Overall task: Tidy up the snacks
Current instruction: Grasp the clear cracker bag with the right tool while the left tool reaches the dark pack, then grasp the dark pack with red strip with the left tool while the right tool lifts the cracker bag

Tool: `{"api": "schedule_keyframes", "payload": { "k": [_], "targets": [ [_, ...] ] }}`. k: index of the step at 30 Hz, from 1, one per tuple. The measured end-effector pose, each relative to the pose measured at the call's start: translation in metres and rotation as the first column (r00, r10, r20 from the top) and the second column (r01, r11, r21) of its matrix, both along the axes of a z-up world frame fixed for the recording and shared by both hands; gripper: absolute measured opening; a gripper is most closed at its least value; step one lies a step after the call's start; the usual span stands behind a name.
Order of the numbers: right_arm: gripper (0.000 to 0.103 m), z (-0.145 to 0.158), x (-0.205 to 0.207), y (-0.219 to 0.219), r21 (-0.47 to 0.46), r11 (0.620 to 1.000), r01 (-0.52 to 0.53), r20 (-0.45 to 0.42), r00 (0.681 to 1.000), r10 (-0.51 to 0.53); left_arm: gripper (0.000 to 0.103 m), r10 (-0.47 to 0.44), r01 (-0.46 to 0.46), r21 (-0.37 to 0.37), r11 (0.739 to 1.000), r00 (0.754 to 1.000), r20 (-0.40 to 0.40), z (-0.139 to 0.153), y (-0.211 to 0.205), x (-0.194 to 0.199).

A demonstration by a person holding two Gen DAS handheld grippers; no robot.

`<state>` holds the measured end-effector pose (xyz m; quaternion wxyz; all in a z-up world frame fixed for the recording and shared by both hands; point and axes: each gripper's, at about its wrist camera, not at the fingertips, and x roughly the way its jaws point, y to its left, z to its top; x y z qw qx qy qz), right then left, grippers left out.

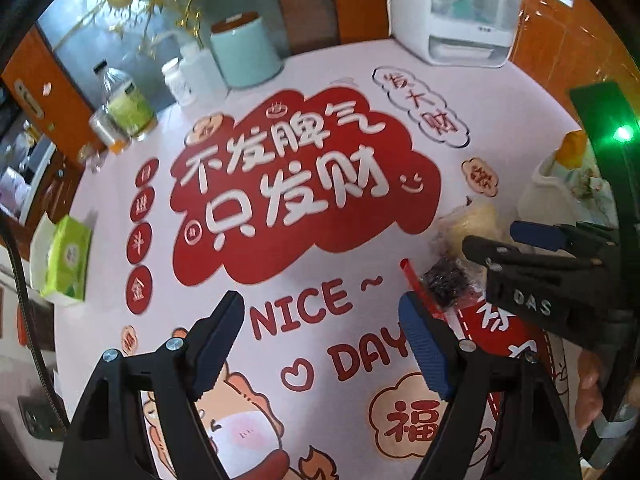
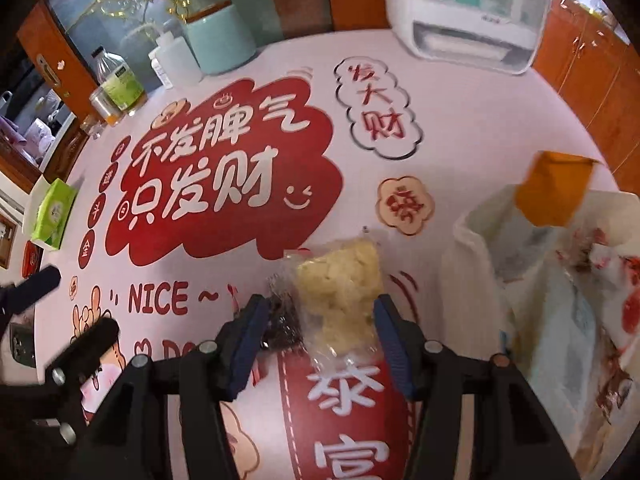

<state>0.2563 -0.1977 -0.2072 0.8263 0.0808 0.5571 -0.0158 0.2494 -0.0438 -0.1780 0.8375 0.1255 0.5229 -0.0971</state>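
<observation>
A clear packet of pale yellow snack (image 2: 340,284) lies on the printed tablecloth (image 2: 360,80), with a dark wrapped snack (image 2: 282,320) touching its left side. My right gripper (image 2: 320,344) is open, its jaws standing on either side of both packets. The same packets show in the left wrist view, the yellow packet (image 1: 472,220) and the dark snack (image 1: 446,282), under the right gripper (image 1: 496,240). My left gripper (image 1: 320,344) is open and empty above the cloth, to the left of them. A white bag (image 2: 560,300) with an orange tab holds several wrapped snacks at the right.
At the back stand a teal canister (image 2: 220,40), a white squeeze bottle (image 2: 176,60), a green-labelled bottle (image 2: 118,80) and a white appliance (image 2: 472,12). A green tissue pack (image 2: 54,212) sits at the table's left edge. Wooden cabinets lie behind.
</observation>
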Motion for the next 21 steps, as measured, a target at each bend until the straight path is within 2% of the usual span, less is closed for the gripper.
{"api": "schedule_keyframes", "payload": {
  "k": [5, 11, 13, 15, 17, 18, 19, 21],
  "targets": [
    [0.057, -0.019, 0.015, 0.001, -0.035, 0.999, 0.019, -0.044, 0.999, -0.021, 0.079, 0.006, -0.006, -0.017, 1.0, 0.999, -0.034, -0.014, -0.005, 0.002],
    [0.061, -0.031, 0.024, 0.014, -0.171, 0.985, -0.027, -0.093, 0.996, 0.011, 0.079, -0.004, 0.001, -0.04, 0.999, 0.998, -0.067, -0.025, -0.013, 0.0],
    [0.067, -0.034, 0.026, 0.018, -0.202, 0.978, -0.053, -0.11, 0.993, 0.031, 0.079, -0.009, 0.006, -0.042, 0.999, 0.997, -0.074, -0.028, -0.016, -0.001],
    [0.067, -0.036, 0.027, 0.02, -0.221, 0.973, -0.064, -0.118, 0.992, 0.038, 0.079, -0.013, 0.01, -0.042, 0.999, 0.997, -0.081, -0.031, -0.019, -0.002],
    [0.064, -0.036, 0.028, 0.019, -0.213, 0.975, -0.064, -0.12, 0.992, 0.039, 0.079, -0.014, 0.01, -0.044, 0.999, 0.996, -0.089, -0.034, -0.02, -0.003],
    [0.055, -0.035, 0.028, 0.018, -0.203, 0.977, -0.065, -0.114, 0.993, 0.042, 0.079, -0.014, 0.009, -0.048, 0.999, 0.995, -0.095, -0.035, -0.021, -0.003],
    [0.054, -0.034, 0.029, 0.017, -0.197, 0.978, -0.066, -0.113, 0.993, 0.044, 0.079, -0.013, 0.008, -0.052, 0.999, 0.995, -0.099, -0.036, -0.02, -0.004],
    [0.052, -0.031, 0.029, 0.014, -0.113, 0.991, -0.075, -0.126, 0.99, 0.061, 0.079, -0.007, 0.0, -0.062, 0.998, 0.994, -0.109, -0.038, -0.019, -0.004]
  ]
}}
